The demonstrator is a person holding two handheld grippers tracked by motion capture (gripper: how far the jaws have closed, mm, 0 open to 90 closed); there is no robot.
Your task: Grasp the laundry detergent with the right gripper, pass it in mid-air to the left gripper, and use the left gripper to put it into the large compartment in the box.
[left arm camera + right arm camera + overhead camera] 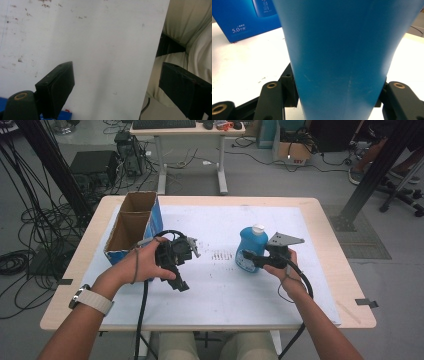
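While the right gripper (252, 258) reaches leftward, its jaws clamp the upright blue bottle (250, 248) mid-counter (320, 220) — base hidden in its own view. The left gripper (180, 282) tilts downward, jaws wide, empty.

- The blue bottle (342, 55) is smooth plastic with a soft sheen and faint scuffs; its cap (258, 228) is white plastic.
- The open box (131, 227) is raw brown cardboard inside, with glossy blue print outside.
- The white sheet (100, 45) over the table is matt and speckled with dark marks.
- The table (320, 210) rim looks like pale wood laminate.
- The right gripper (248, 255) is matt black plastic with brass-coloured rivets.
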